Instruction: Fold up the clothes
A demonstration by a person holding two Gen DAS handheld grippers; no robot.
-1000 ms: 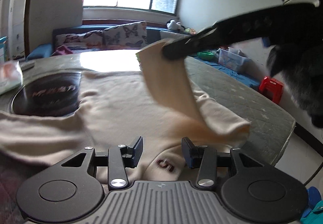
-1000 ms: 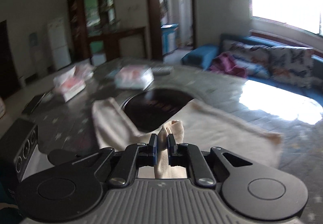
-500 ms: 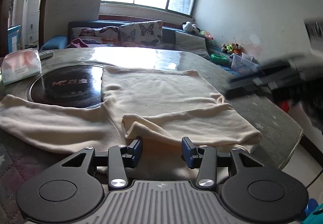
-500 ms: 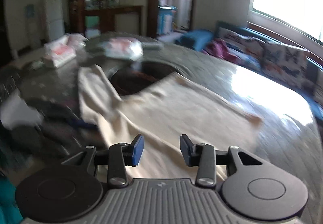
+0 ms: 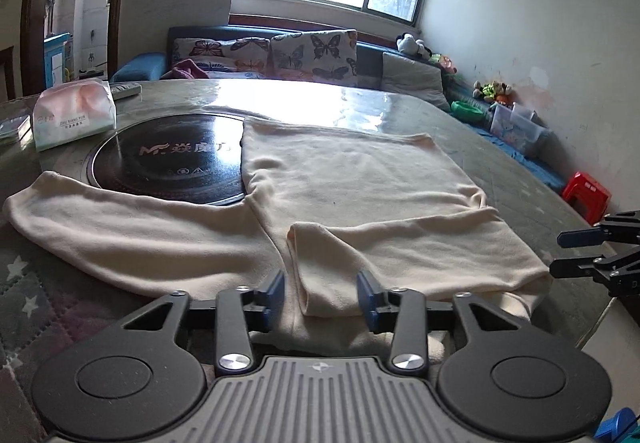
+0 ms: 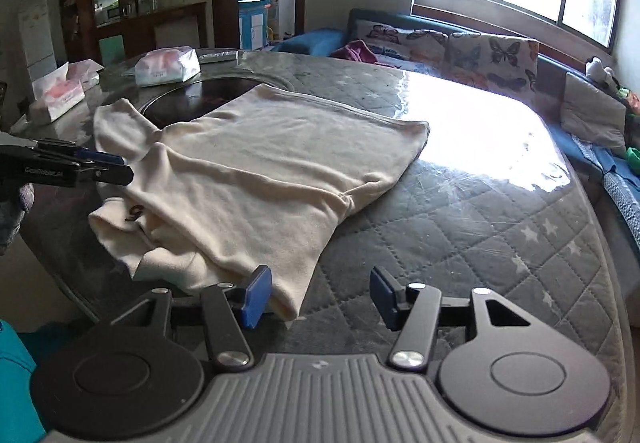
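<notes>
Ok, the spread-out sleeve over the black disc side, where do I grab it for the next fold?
Judging by its pose, take the spread-out sleeve at its free cuff end with the left gripper, coming from the table's near edge; it lies flat and uncovered.

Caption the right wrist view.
Cream sweater, one sleeve folded across, on quilted table; right gripper jaws opening, nothing held.

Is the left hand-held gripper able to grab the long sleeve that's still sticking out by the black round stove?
Probably yes. The cream long-sleeved top's unfolded sleeve lies flat on the quilted table just left of the left hand-held gripper, with nothing on it or between them. Its jaws are closing on no cloth.
</notes>
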